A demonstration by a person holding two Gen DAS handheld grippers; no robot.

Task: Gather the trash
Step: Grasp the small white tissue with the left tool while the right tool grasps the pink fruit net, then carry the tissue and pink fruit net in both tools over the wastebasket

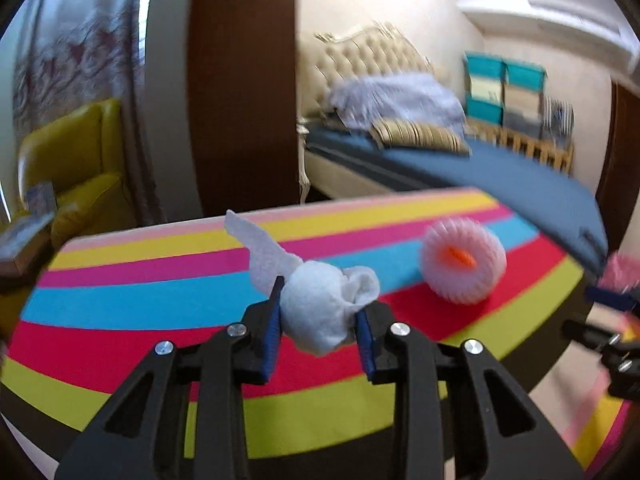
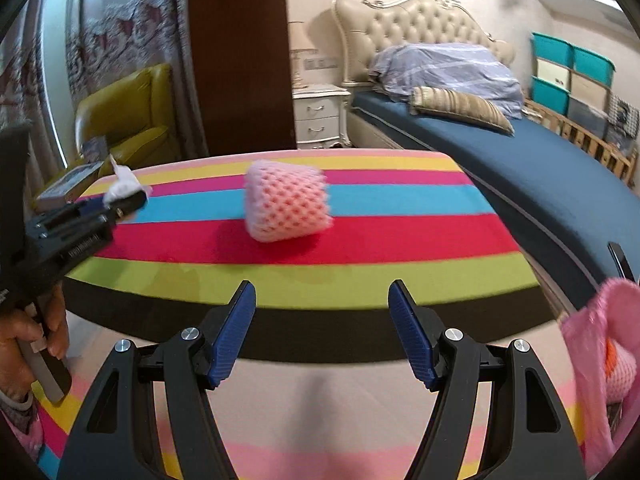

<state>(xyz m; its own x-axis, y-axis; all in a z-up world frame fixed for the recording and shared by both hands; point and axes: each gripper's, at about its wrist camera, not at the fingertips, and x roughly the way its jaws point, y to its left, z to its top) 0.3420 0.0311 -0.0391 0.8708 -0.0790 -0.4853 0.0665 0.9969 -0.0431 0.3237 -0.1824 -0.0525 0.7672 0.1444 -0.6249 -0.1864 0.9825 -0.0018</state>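
Note:
My left gripper point(image 1: 320, 312) is shut on a crumpled white tissue point(image 1: 312, 300), held just above the rainbow-striped table point(image 1: 140, 300). The right wrist view shows that same gripper point(image 2: 128, 200) at the table's left end, with the tissue point(image 2: 122, 184) poking up from it. A pink-white foam fruit net point(image 1: 462, 260) lies on its side mid-table point(image 2: 288, 204). My right gripper point(image 2: 322, 292) is open at the near edge, with nothing between its blue pads. A pink bag point(image 2: 592, 344) at the right holds another foam net point(image 2: 620, 364).
A bed with blue sheet point(image 2: 520, 160) runs along the table's right side. A yellow armchair point(image 2: 128, 120) and a small box point(image 2: 68, 184) stand off the left end, a white nightstand point(image 2: 320, 116) and dark brown panel point(image 2: 240, 60) behind. A hand point(image 2: 24, 340) grips the left gripper's handle.

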